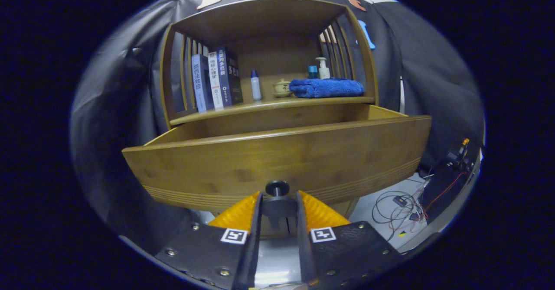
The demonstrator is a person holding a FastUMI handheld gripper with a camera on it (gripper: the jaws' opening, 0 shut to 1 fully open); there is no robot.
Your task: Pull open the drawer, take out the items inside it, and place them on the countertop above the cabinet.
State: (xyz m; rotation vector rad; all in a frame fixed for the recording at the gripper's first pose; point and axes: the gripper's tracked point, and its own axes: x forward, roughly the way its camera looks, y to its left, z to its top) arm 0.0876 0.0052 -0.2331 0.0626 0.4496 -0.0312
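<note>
Now I see my hand-held gripper [279, 205] set narrow around the knob [277, 188] of the drawer [277, 160], one finger on each side; I cannot tell if both press on it. Its front stands well out from the cabinet, and I cannot see inside. On the counter [269, 104] above, books [216, 83] stand at the left edge, then a small bottle [256, 85], a cup [282, 88], and a blue towel [326, 87] at the right edge.
</note>
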